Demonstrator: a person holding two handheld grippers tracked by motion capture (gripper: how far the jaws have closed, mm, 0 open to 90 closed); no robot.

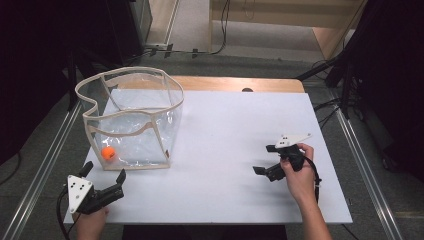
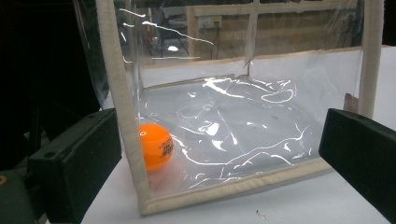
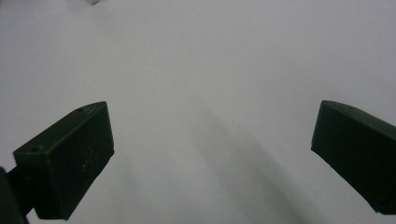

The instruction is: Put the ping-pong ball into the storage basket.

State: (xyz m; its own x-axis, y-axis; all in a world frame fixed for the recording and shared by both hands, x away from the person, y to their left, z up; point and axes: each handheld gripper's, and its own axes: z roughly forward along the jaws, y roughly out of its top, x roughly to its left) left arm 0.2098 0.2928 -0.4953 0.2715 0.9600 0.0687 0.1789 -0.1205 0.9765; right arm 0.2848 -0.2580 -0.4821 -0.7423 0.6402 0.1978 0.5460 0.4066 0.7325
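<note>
A clear plastic bag (image 1: 131, 117) with cream fabric edging stands open on the white table (image 1: 225, 150) at the left. An orange ball (image 1: 108, 153) lies inside it at the near left corner; in the left gripper view the ball (image 2: 155, 145) sits just behind the bag's cream corner seam (image 2: 122, 107). My left gripper (image 1: 104, 173) is open at the table's near left corner, just in front of the bag, holding nothing. My right gripper (image 1: 265, 159) is open over bare table at the right, with nothing between its jaws.
Metal rails run along both sides of the table (image 1: 47, 165). A wooden strip (image 1: 235, 83) edges the far side. Dark equipment and cables stand on the floor beyond. The white surface between bag and right gripper is bare.
</note>
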